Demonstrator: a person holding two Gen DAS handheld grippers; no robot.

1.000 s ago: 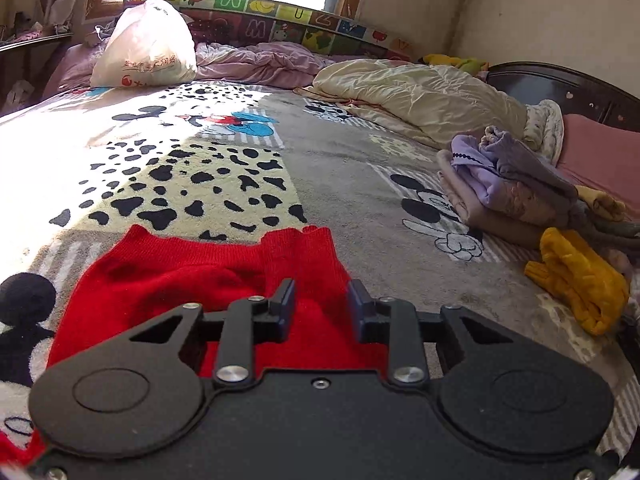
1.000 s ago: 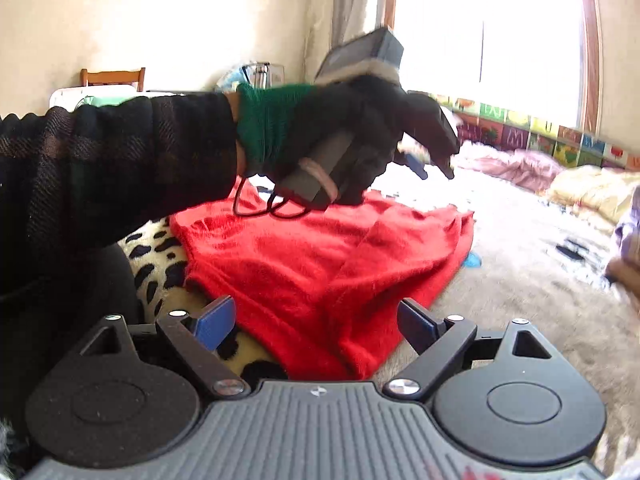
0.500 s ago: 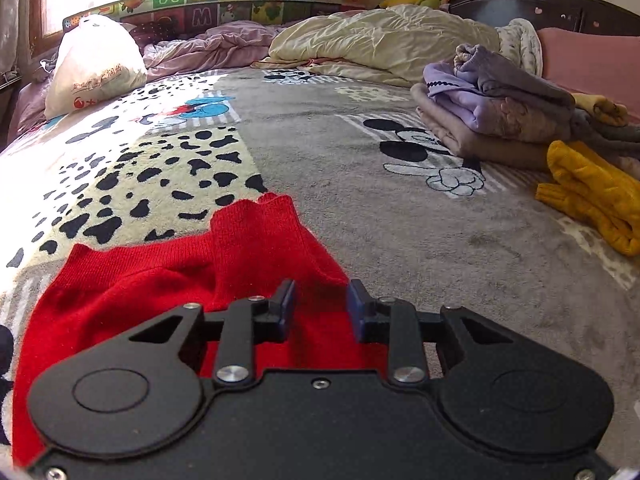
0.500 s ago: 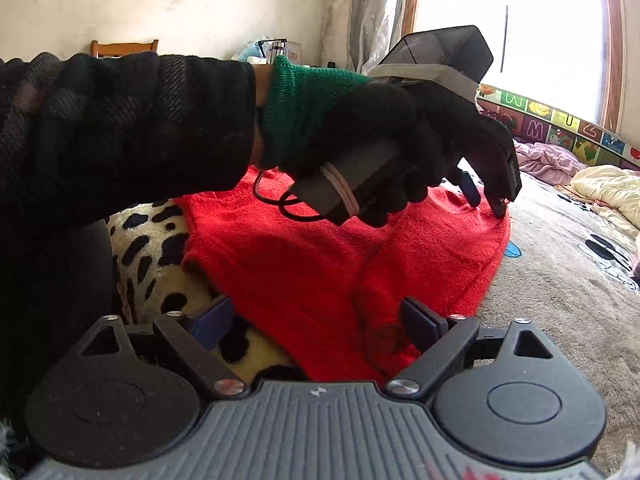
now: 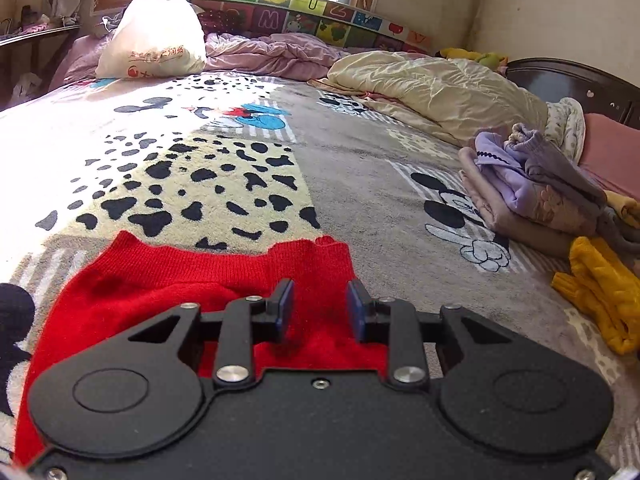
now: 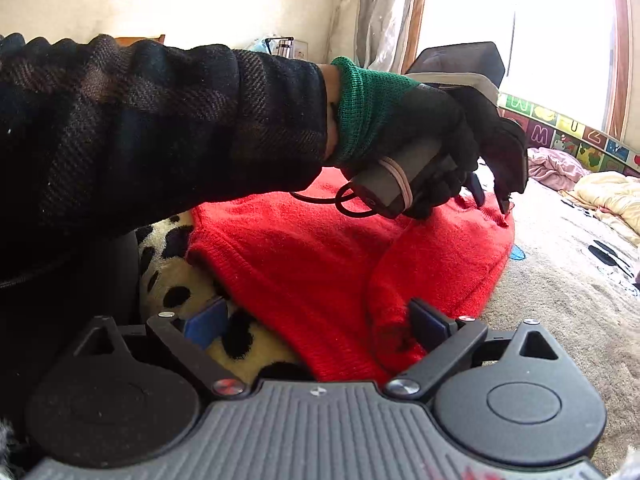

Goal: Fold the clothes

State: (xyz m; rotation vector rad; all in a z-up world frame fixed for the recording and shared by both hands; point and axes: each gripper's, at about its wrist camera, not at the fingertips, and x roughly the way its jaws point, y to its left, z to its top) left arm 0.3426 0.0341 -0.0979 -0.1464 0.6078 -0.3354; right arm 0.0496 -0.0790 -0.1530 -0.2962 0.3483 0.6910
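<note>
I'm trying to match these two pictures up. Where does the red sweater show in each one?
Left wrist view: the red sweater lies low and left of centre on the blanket, just ahead of the left gripper.
Right wrist view: it fills the middle, under the gloved left hand, ahead of the right gripper.
Shared landmark: the colourful alphabet board by the window.

Looks like a home bedroom from my feed: big bed with cartoon blanket (image 5: 360, 184), rumpled quilt (image 5: 440, 92), dark headboard (image 5: 568, 80), clothes pile (image 5: 532, 196) at the side, curtained window (image 6: 560, 40), alphabet mat (image 5: 280, 4) along the wall.
</note>
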